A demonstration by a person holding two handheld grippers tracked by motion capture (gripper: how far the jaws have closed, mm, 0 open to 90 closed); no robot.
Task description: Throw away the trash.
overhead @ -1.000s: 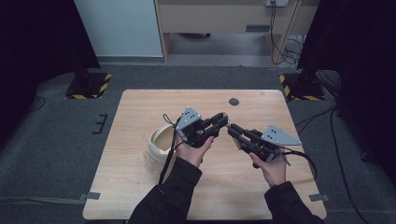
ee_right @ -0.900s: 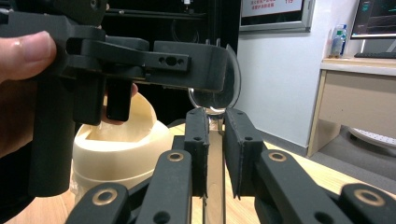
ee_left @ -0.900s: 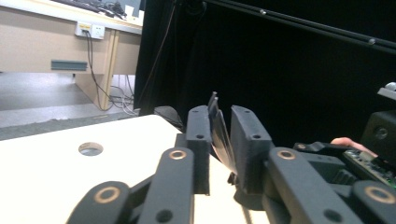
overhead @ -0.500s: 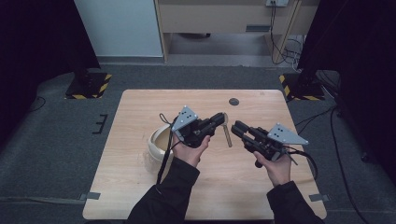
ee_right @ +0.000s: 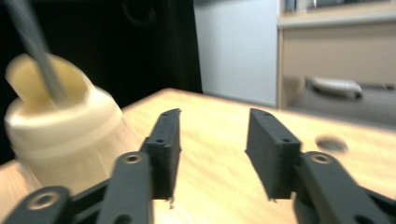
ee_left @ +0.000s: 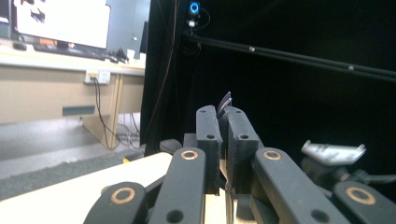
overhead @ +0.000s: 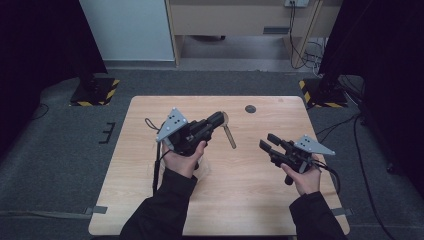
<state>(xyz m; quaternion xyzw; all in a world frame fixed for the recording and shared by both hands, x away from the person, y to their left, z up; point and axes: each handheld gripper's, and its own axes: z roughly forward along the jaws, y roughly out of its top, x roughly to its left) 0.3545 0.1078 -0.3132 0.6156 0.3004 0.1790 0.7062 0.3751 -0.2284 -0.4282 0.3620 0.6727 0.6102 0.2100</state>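
My left gripper point(overhead: 218, 120) jaws are clamped on the wooden spoon point(overhead: 229, 135), lifted beside the bowl point(ee_right: 56, 126); my right gripper point(overhead: 269, 145) jaws have just been opening, nothing between, letting the handover finish

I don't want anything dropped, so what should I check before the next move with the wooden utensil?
1. Left gripper shut on the wooden utensil: ok.
2. Right gripper empty, its jaws apart and just been opening: ok.
3. Utensil's free end clear of the table: cannot tell.
4. The two grippers well apart from each other: ok.
5. Cream bowl upright on the table: ok.
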